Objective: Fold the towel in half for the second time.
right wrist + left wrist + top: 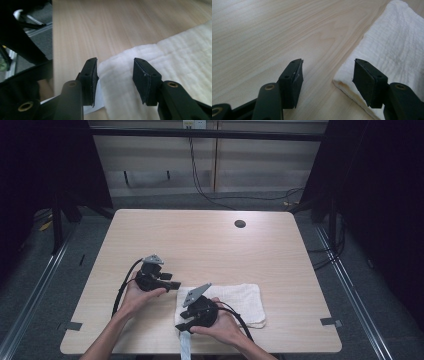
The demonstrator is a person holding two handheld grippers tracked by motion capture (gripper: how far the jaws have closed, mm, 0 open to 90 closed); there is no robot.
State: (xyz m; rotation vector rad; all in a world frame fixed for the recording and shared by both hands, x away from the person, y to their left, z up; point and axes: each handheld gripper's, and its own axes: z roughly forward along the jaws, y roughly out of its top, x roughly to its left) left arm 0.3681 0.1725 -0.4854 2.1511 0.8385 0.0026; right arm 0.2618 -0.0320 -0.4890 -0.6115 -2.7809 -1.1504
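A folded white woven cloth [235, 301] is laid near the front edge of the pale wooden worktop [200, 240]. The fingers of the left gripper [327, 77] and right gripper [115, 75] are held apart at its corners, nothing clamped.

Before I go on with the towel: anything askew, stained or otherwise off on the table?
A small thing: the white towel has a yellowish-brown stain along its folded corner, right by the open left gripper. A pale strip also sticks out from under the towel's near edge, over the table's front edge.
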